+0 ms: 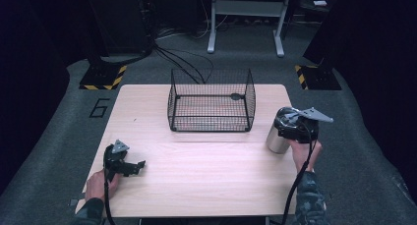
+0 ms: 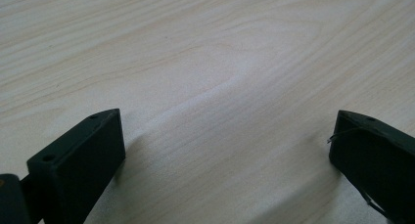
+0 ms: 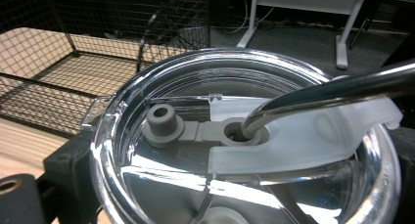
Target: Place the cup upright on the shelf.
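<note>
Right tool (image 1: 290,129) clamps steel tumbler (image 1: 276,136) | left tool (image 1: 129,167) wide open, empty

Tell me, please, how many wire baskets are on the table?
1. The basket stands at the far middle of the table, left of the tumbler held in the right gripper. It hides nothing behind its mesh.

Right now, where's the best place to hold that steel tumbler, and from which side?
Grip the tumbler around its smooth round wall just under the clear lid, coming in from the side as the right gripper does now. The metal straw sticks out of the lid, so a grasp from above looks awkward.
</note>
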Demonstrator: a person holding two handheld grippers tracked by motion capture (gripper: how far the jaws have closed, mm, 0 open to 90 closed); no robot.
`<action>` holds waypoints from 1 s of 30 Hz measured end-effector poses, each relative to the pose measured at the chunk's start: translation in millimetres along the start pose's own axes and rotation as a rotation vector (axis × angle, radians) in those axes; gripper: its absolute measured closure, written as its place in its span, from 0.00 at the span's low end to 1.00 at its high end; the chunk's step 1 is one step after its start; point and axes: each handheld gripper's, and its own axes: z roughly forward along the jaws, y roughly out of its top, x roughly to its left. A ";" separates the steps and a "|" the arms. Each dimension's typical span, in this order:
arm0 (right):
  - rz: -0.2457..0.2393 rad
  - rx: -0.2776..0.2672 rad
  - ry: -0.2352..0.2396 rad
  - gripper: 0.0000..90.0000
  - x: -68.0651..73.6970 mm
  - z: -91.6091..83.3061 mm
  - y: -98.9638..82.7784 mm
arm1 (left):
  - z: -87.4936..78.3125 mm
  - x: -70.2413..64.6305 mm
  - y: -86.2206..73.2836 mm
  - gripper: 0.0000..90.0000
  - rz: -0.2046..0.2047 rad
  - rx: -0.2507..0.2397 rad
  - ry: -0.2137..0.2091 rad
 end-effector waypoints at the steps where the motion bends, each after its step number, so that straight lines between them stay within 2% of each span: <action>1: -0.003 -0.002 0.004 0.04 0.9 -0.4 1.1 | 0.0 0.0 0.0 0.00 0.000 0.000 0.000; 9: -0.021 0.008 0.030 0.04 9.1 -4.5 9.6 | -0.1 0.0 0.0 0.00 -0.001 0.001 0.000; 30: -0.065 0.019 0.141 0.04 40.8 -4.4 24.4 | -0.1 0.0 0.0 0.00 0.000 0.001 0.000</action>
